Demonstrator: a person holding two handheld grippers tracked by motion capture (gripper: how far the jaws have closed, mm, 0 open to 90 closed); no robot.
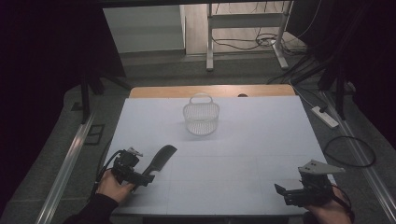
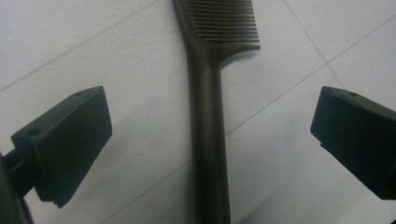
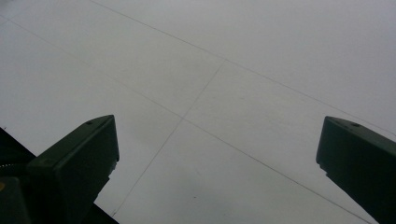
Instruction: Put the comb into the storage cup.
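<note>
Table: white surface [image 1: 243, 140] marked with thin grid lines, a wooden strip along its far edge; grey floor around it.
Basket: small white mesh basket [image 1: 201, 118] with an arched handle, upright at the far middle of the table, well apart from both grippers.
Comb: dark comb [image 1: 160, 157] lying flat on the near left of the table, toothed end toward the basket, handle toward the person. In the left gripper view the comb [image 2: 208, 116] runs up the middle, teeth at the top.
Left gripper: left gripper [image 1: 145, 176] held in the person's left hand [image 1: 113, 185] at the near left, low over the comb's handle. In its own view the left gripper [image 2: 210, 140] has its jaws spread wide, one on each side of the handle, neither touching it.
Right gripper: right gripper [image 1: 280, 190] held at the near right corner, grey three-cornered plate on top, pointing left. In its own view the right gripper [image 3: 217, 154] has its jaws wide apart over bare table, nothing between them.
Floor items: white power strip [image 1: 324, 116] and black cables right of the table.
</note>
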